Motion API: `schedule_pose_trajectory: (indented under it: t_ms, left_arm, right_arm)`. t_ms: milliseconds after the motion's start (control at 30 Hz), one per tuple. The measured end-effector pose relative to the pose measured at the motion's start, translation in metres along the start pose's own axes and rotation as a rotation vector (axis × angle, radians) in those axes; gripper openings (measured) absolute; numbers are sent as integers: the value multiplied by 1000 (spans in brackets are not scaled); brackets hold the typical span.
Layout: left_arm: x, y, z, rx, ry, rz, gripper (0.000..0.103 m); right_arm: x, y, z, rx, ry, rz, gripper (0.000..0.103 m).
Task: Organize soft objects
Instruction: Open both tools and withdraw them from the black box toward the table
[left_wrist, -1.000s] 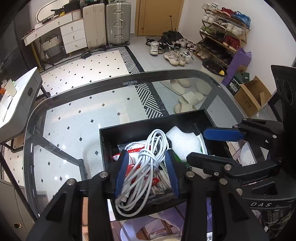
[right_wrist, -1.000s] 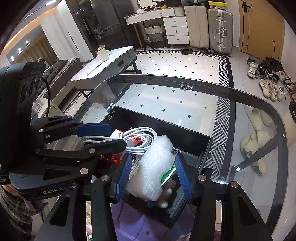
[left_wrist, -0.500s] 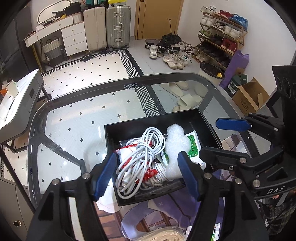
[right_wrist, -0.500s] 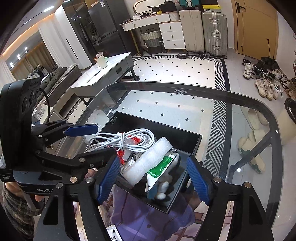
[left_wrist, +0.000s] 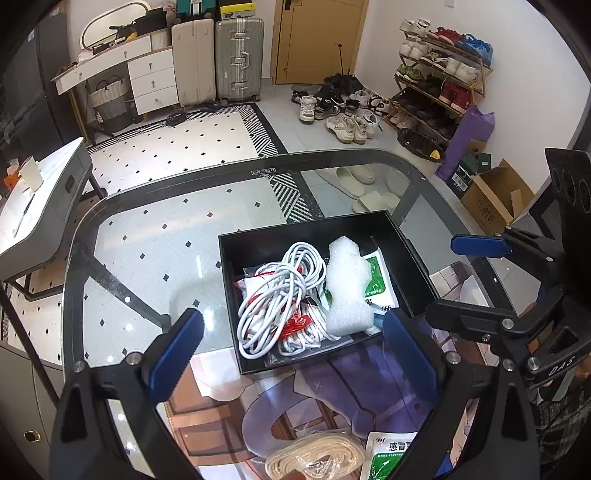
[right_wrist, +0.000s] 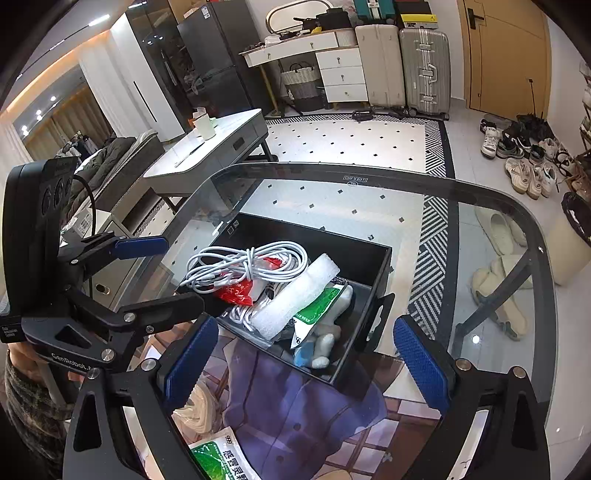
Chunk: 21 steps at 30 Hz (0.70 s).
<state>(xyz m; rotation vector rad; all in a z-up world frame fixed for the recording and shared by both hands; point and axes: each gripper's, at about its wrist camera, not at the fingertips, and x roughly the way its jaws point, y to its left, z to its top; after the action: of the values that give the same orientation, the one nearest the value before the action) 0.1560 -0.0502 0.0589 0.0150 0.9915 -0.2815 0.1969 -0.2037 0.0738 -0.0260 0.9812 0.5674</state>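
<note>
A black box (left_wrist: 410, 254) (right_wrist: 380, 306) stands on the glass table. In it lie a coiled white cable (left_wrist: 277, 291) (right_wrist: 243, 264), a roll of white bubble wrap (left_wrist: 347, 288) (right_wrist: 295, 297), red packets (right_wrist: 236, 291) and a green-and-white sachet (left_wrist: 378, 280) (right_wrist: 317, 308). My left gripper (left_wrist: 291, 343) hovers above the box's near edge, its jaws opening wide with nothing between them. My right gripper (right_wrist: 306, 354) hangs over the box's near corner, jaws also opening and empty. Each gripper shows in the other's view, the right gripper (left_wrist: 480, 280) and the left gripper (right_wrist: 147, 273).
Close to me on the table lie a beige coiled strap (left_wrist: 314, 459) (right_wrist: 195, 410), a green-and-white medicine sachet (left_wrist: 388, 458) (right_wrist: 221, 459) and a purple printed sheet (right_wrist: 295, 406). The glass table's rim (left_wrist: 266, 166) curves beyond the box. A low white side table (right_wrist: 207, 155) stands to the left.
Both grippers let go, the left of the white cable and the right of the bubble wrap, which now lie in the box. Both jaws spread wide and drew back and up.
</note>
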Motion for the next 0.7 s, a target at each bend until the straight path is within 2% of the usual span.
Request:
schedule_pose_trajectory:
  t_ms: [267, 333, 700]
  left_arm:
    - [-8, 0, -12, 7, 2, 4, 100]
    - [-10, -1, -16, 13, 2, 3, 103]
    - [-21, -3, -46, 33, 3, -2, 103]
  right_arm:
    - [-16, 9, -14, -28, -12, 1, 100]
    - [-19, 12, -18, -35, -13, -1, 100]
    - [-32, 27, -49, -77, 0, 19, 100]
